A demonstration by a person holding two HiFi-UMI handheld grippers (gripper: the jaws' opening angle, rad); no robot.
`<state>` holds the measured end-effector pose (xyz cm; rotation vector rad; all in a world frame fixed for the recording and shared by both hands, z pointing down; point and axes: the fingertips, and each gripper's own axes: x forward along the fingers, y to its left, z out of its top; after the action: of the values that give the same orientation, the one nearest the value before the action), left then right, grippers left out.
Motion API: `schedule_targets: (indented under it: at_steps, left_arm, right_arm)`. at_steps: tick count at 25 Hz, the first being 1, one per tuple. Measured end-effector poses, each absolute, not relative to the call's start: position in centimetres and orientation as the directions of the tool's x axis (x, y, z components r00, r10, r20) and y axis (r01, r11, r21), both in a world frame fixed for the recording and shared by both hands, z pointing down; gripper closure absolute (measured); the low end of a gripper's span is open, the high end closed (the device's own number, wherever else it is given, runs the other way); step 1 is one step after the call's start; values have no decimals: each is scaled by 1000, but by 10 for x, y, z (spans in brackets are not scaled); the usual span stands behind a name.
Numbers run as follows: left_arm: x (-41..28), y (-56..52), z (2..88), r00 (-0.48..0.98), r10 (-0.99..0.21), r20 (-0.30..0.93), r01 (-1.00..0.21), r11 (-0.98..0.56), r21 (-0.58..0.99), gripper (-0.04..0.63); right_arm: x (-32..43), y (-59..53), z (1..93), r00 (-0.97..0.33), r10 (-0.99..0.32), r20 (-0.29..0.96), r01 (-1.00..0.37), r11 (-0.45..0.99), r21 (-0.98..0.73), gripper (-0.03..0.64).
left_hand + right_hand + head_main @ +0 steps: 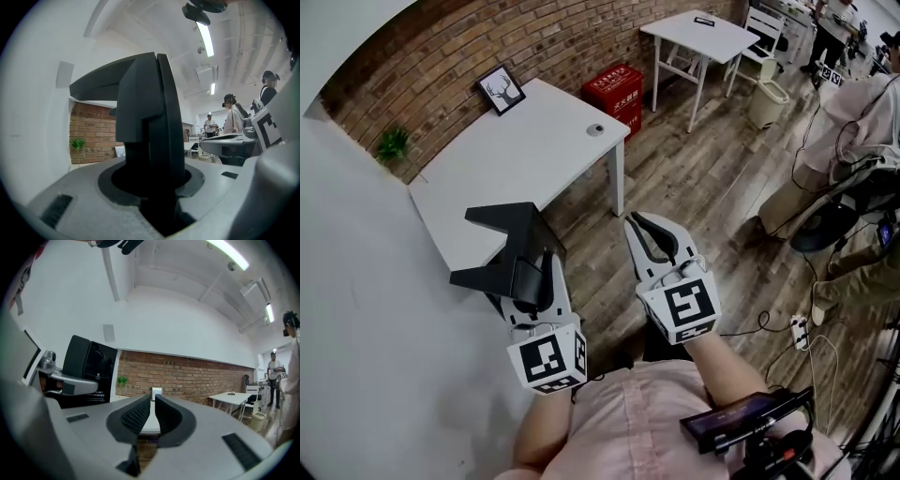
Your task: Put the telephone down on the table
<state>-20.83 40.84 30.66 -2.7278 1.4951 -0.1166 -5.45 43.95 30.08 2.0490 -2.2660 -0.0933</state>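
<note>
The telephone (pixel 502 246) is a black angular piece, and my left gripper (pixel 531 279) is shut on its near end. It hangs in the air just short of the near end of the white table (pixel 525 141), close to the white wall. In the left gripper view the telephone (pixel 146 122) stands upright between the jaws and fills the middle. My right gripper (pixel 649 230) is beside it on the right, over the wooden floor. A narrow gap shows between the ribbed pads (pixel 136 417), with nothing in it. The right gripper view shows the telephone (pixel 89 365) at the left.
On the table stand a framed picture (pixel 501 89) against the brick wall and a small round object (pixel 595 129). A plant (pixel 392 145) is in the corner. Red boxes (pixel 614 89), a second white table (pixel 698 37) and a white bin (pixel 767 103) lie beyond. People stand at the right.
</note>
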Motion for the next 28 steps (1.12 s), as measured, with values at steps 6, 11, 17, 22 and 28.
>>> schedule_targets:
  at_steps: [6,11,17,22,28]
  left_arm:
    - [-180,359,317,509,-857,75,-855,-514,-71,431]
    - [-152,309,329,469,-876,113,-877,-477,-61,431]
    - [-109,265,330,431,-894,127,-895,-441,-66,431]
    - [-87,239,326,414,-902,121,-903,-424,-69,431]
    - [-82,208,318,394,-912,110,-913,-403,-65,431]
  right_arm:
    - [-16,384,317,-119,-992,50,-988,123,93,580]
    - [17,330,331,-169,-981,92,-983,175,58,583]
    - [51,280,341,-240,-964,113,-968,247,45,584]
    - [71,246,343,-269,-957,110,-961,274,38,588]
    - [76,209,337,-301,-948,107,-950,308,50,591]
